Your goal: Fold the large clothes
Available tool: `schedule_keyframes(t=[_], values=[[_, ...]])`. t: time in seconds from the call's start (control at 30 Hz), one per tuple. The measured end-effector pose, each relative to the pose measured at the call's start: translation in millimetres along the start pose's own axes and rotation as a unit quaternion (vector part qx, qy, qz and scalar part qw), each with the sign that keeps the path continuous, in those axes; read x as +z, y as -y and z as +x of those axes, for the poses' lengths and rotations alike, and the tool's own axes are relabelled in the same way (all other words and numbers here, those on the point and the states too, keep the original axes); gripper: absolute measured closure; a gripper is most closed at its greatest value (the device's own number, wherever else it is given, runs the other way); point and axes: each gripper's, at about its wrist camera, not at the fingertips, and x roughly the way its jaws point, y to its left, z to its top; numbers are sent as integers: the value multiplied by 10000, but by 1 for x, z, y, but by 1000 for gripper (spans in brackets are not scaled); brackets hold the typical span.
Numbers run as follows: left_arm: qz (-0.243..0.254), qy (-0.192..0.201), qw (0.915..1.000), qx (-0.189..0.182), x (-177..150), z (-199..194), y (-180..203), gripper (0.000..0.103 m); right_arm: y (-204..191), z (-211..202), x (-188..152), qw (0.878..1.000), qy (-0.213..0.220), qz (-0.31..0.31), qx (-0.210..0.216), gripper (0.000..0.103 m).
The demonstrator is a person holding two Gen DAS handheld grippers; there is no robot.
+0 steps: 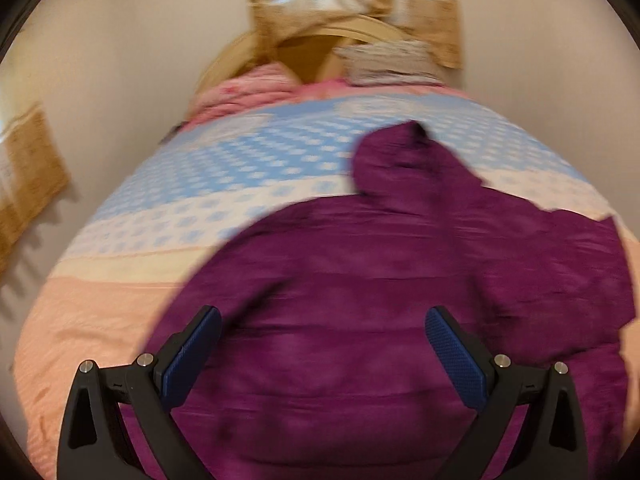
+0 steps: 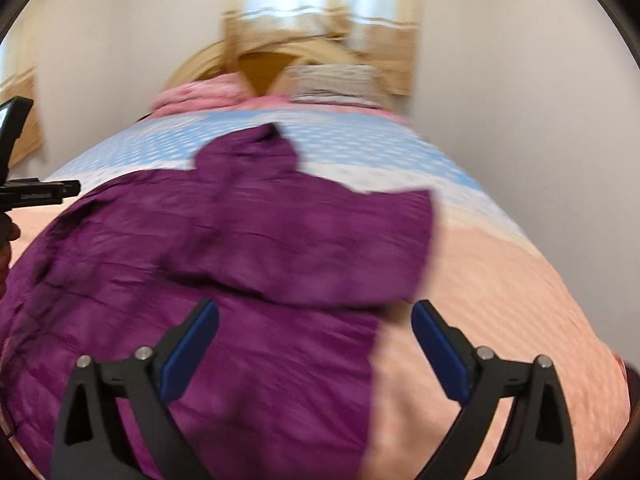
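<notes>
A large purple hooded jacket (image 1: 360,280) lies spread on the bed, hood pointing toward the headboard; it also shows in the right wrist view (image 2: 240,240), with one sleeve folded across the body toward the right. My left gripper (image 1: 322,316) is open and empty, above the jacket's lower body. My right gripper (image 2: 314,308) is open and empty, above the jacket's right edge where the folded sleeve ends. The left gripper's body (image 2: 24,192) shows at the left edge of the right wrist view. Both views are motion-blurred.
The bed cover (image 1: 224,168) is blue-and-white patterned at the far part and peach (image 2: 480,300) near me. Pink bedding (image 1: 244,92) and a striped pillow (image 1: 388,60) lie by the wooden headboard (image 1: 304,44). White walls flank the bed; curtains hang behind.
</notes>
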Motion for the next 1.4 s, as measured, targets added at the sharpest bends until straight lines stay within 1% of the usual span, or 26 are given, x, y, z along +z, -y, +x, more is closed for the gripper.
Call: schedule_keyframes(t=[0.1, 0.13, 0.2, 0.23, 0.27, 0.3, 0.33, 0.37, 0.4, 0.5, 0.63, 0.73, 0.77, 0.83, 0.9, 0.97, 1.07, 1.1, 1.17, 1.2, 1.23, 1.27, 1.3, 1.33, 1.37, 1.4], values=[[198, -242, 9986, -419, 3, 15, 46, 1, 21, 1, -16, 9994, -89, 169, -304, 3], [324, -346, 9975, -517, 2, 25, 64, 1, 25, 3, -22, 9992, -115, 231, -300, 3], [512, -453, 9962, -546, -2, 42, 88, 2, 30, 6, -28, 9991, -113, 313, -249, 3], [562, -535, 9950, -629, -4, 52, 100, 13, 34, 5, -32, 9991, -91, 338, -235, 3], [623, -596, 9939, -685, -5, 59, 109, 27, 37, 4, -34, 9991, -55, 348, -228, 3], [681, -720, 9923, -745, -6, 66, 117, 67, 37, 3, -38, 9992, 6, 342, -211, 3], [652, -877, 9899, -905, -6, 71, 121, 92, 38, 3, -41, 9993, 38, 324, -195, 3], [567, -910, 9890, -1023, -7, 71, 122, 92, 39, 3, -44, 9994, 56, 299, -186, 3], [562, -824, 9900, -996, -6, 68, 123, 94, 38, 5, -46, 9994, 66, 276, -201, 3], [837, -294, 9932, -756, 2, 44, 117, 95, 46, 9, -54, 9991, -25, 384, -181, 3], [1014, 461, 9931, -369, 17, 3, 83, 96, 45, 7, -55, 9990, -47, 405, -155, 3], [1047, 786, 9914, -86, 18, -11, 54, 96, 41, 10, -57, 9993, -100, 329, -148, 3], [1092, 820, 9906, -10, 17, -11, 48, 96, 40, 11, -58, 9993, -118, 314, -166, 3], [1253, 846, 9880, 318, 7, -3, 40, 95, 38, 14, -59, 9993, -167, 266, -194, 3], [1318, 772, 9873, 444, -6, 8, 36, 95, 38, 15, -60, 9993, -185, 255, -181, 3], [1472, 711, 9841, 696, -20, 23, 37, 95, 40, 17, -61, 9993, -230, 276, -136, 3], [1398, 362, 9876, 616, -29, 43, 36, 93, 47, 19, -57, 9982, -435, 420, 40, 4], [1349, 289, 9886, 611, -29, 46, 36, 88, 48, 17, -54, 9976, -482, 486, 57, 6], [1103, 341, 9913, 638, -24, 44, 26, 71, 53, 6, -44, 9970, -413, 644, 117, 26], [987, 449, 9913, 751, -21, 41, 21, 47, 55, 1, -35, 9968, -375, 680, 202, 27], [847, 640, 9894, 990, -16, 36, 14, 22, 58, -4, -22, 9963, -290, 742, 319, 27], [724, 790, 9872, 1179, -12, 34, 11, 15, 59, -6, -15, 9959, -230, 780, 387, 27], [546, 991, 9844, 1351, -6, 29, 4, 11, 62, -6, 2, 9952, -159, 855, 445, 27], [417, 1082, 9835, 1387, 0, 27, 0, 11, 63, -3, 11, 9949, -140, 891, 441, 30], [343, 997, 9841, 1428, 5, 31, -1, 11, 64, 6, 28, 9948, -91, 913, 451, 39], [283, 859, 9852, 1458, 12, 36, 1, 11, 62, 14, 38, 9949, -60, 891, 464, 45]])
